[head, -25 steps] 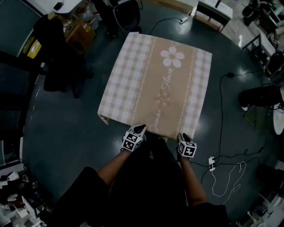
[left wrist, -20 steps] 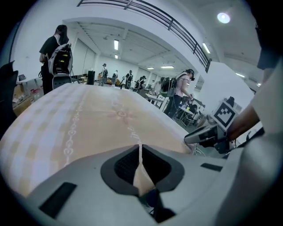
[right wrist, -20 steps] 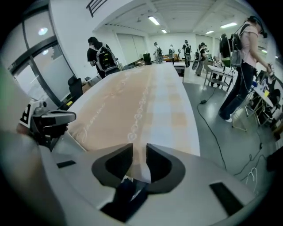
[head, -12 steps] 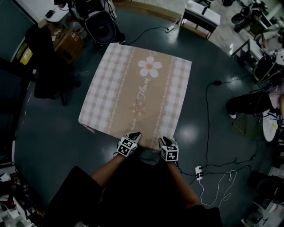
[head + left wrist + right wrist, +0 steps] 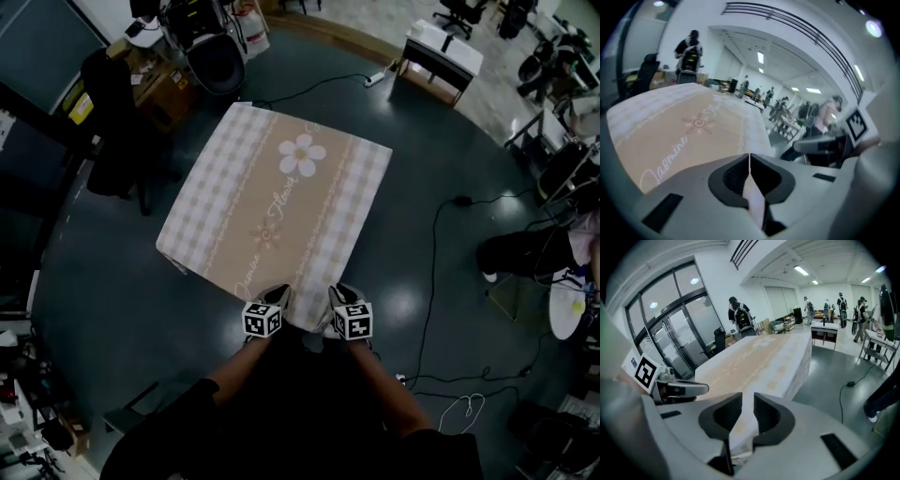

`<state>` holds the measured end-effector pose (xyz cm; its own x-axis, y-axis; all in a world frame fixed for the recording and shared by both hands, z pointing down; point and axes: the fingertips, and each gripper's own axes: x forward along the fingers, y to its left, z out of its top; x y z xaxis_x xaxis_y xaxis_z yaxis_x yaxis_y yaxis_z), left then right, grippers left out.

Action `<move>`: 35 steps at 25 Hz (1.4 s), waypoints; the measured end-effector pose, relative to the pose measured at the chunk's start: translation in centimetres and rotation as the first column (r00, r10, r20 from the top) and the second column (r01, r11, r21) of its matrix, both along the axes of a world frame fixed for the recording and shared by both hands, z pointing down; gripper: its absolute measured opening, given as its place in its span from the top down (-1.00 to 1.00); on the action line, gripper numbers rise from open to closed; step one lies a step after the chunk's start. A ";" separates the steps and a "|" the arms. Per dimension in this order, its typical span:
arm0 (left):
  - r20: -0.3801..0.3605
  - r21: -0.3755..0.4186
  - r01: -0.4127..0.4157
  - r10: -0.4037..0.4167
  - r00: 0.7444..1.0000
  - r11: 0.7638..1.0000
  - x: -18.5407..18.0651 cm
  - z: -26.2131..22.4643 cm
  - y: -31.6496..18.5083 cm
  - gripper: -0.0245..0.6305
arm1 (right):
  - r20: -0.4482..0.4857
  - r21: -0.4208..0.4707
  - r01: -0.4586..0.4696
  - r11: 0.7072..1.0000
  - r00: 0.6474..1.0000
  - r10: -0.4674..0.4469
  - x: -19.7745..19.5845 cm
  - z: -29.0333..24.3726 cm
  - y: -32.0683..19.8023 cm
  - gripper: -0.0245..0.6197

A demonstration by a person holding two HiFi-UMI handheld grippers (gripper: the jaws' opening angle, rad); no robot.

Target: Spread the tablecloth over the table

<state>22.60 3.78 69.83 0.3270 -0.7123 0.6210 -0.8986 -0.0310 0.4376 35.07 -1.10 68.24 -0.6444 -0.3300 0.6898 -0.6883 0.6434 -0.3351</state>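
The tablecloth [image 5: 272, 211], beige with checked side bands and a white flower, lies flat over the table and hangs down its sides. Both grippers are at its near edge, close together. My left gripper [image 5: 274, 300] is shut, and in the left gripper view a fold of the cloth [image 5: 689, 126] is pinched in the left gripper [image 5: 749, 157]. My right gripper [image 5: 337, 298] has just been closing its jaws. In the right gripper view the cloth [image 5: 759, 357] runs up between the right gripper [image 5: 747, 401] pads, with a gap still showing between them.
A dark chair [image 5: 117, 122] stands left of the table and another black chair [image 5: 214, 56] behind it. A white bench [image 5: 445, 47] is at the back right. Cables [image 5: 436, 272] trail over the dark floor on the right, near a seated person's legs [image 5: 520, 251].
Both grippers have stayed at the cloth's near edge and come closer together. The table now appears more turned and further left in the head view.
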 end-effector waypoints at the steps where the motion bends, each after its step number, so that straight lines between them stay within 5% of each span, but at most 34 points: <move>1: -0.062 0.016 0.065 -0.064 0.996 0.998 -0.1 -1.6 -0.5 0.86 | 0.016 0.017 -0.019 1.000 1.000 0.019 0.0 -1.1 -0.4 0.65; 3: -0.123 0.067 0.113 -0.104 0.987 0.991 -0.2 -4.9 -1.7 0.86 | 0.050 0.062 -0.051 0.997 0.998 0.048 -0.1 -3.6 -1.1 0.65; 8: -0.042 0.209 0.003 0.006 0.999 0.978 -0.6 -12.1 -3.4 0.87 | 0.135 0.172 -0.091 0.981 0.989 0.068 -2.1 -11.0 -2.9 0.81; 12: -0.027 0.351 -0.037 0.050 0.998 0.936 -1.2 -18.5 -5.5 0.87 | 0.188 0.256 -0.091 0.962 0.981 0.043 -4.1 -18.2 -6.3 0.86; 17: -0.006 0.428 -0.053 0.061 0.998 0.902 -1.7 -23.8 -4.6 0.87 | 0.255 0.396 -0.107 0.912 0.967 0.003 -6.5 -26.1 -4.9 0.87; 23: 0.080 0.614 -0.054 0.006 0.997 0.787 -2.8 -29.7 -6.8 0.87 | 0.284 0.488 -0.139 0.862 0.959 -0.006 -9.4 -28.9 -4.7 0.87; 26: 0.131 0.655 -0.057 -0.039 0.991 0.753 -4.0 -30.6 -5.9 0.87 | 0.241 0.518 -0.125 0.846 0.970 -0.005 -10.2 -28.6 -3.7 0.87; 35: 0.134 0.652 -0.070 -0.023 0.991 0.755 -7.0 -31.3 -3.7 0.87 | 0.183 0.568 -0.113 0.815 0.983 0.010 -12.6 -29.8 -1.4 0.87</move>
